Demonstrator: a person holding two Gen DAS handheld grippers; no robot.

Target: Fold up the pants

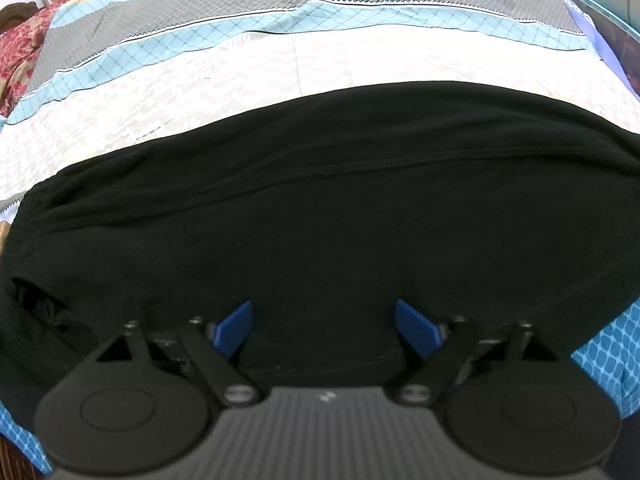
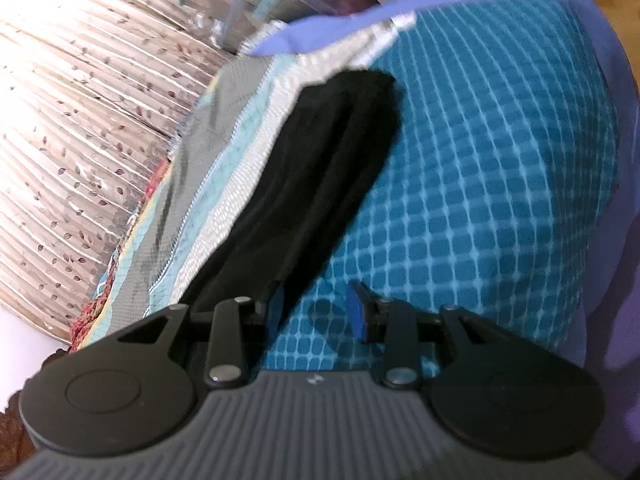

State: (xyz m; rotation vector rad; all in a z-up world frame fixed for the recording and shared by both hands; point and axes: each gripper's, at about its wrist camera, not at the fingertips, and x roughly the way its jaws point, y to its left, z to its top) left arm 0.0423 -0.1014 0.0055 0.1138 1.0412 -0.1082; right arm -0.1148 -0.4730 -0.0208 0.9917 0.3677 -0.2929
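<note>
Black pants (image 1: 320, 220) lie spread across the bed and fill the middle of the left wrist view, with a seam running across them. My left gripper (image 1: 323, 326) is open, its blue pads (image 1: 234, 330) just above the near edge of the cloth, holding nothing. In the right wrist view the pants (image 2: 312, 184) show as a long folded black strip running away from me. My right gripper (image 2: 316, 312) is open and empty, over the blue checked sheet beside the strip's near end.
The bed cover has white, light blue and grey bands (image 1: 248, 76) beyond the pants. A blue checked sheet (image 2: 480, 200) lies right of the pants. A red floral cloth (image 1: 24, 40) sits far left. A pale leaf-print curtain (image 2: 80, 120) hangs beyond the bed.
</note>
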